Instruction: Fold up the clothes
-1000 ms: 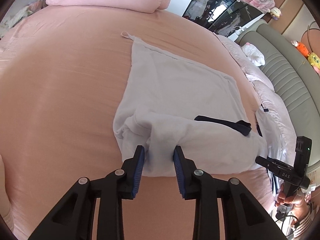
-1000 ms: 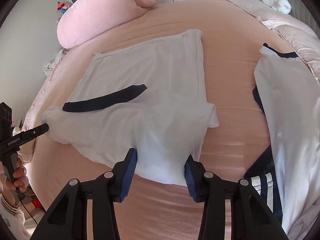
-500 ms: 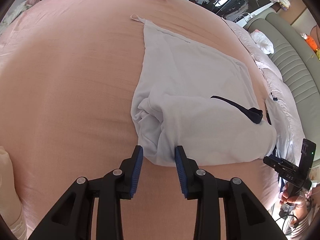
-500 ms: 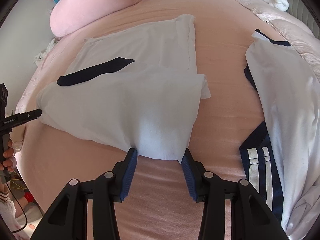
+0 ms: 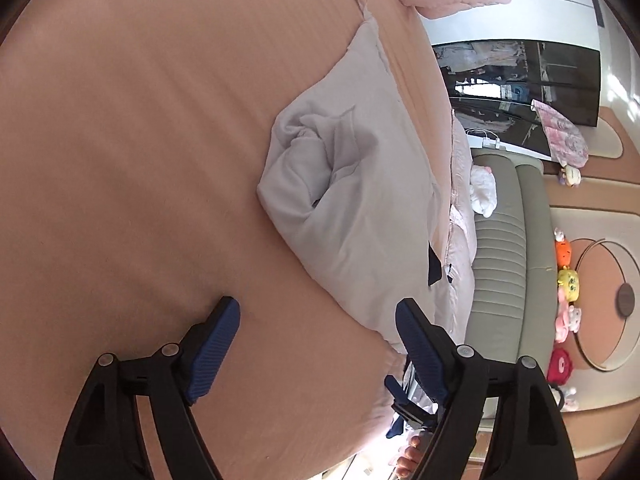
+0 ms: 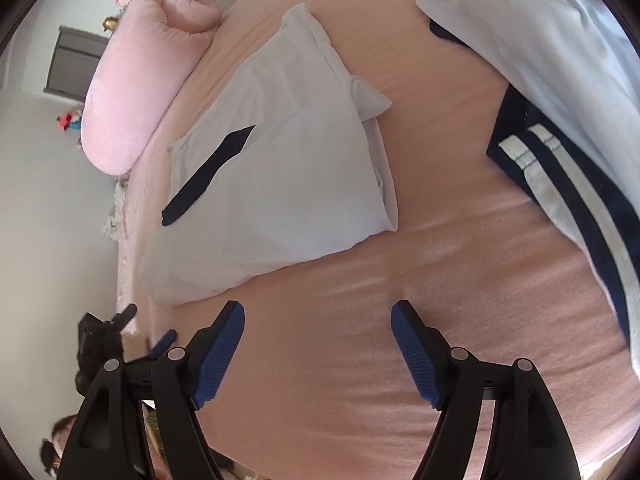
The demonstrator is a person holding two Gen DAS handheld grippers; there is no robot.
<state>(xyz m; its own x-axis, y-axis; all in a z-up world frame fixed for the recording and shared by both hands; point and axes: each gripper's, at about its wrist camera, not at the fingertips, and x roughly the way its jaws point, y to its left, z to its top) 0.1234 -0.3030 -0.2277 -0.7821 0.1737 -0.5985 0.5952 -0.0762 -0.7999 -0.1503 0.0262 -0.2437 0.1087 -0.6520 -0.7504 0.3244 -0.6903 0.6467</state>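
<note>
A white garment with a dark navy stripe lies folded on the pink bed. It also shows in the left wrist view, bunched at its near-left end. My left gripper is open and empty, hovering over bare sheet just short of the garment's near edge. My right gripper is open and empty, also over bare sheet below the garment. Neither gripper touches the cloth.
A second white and navy striped garment lies at the right of the bed. A pink bolster pillow lies at the head. A grey padded headboard with plush toys stands beyond the bed's edge.
Both grippers have let go of the white garment, opened wide and pulled back from it. The garment now lies folded on the bed. Both views have tilted.
</note>
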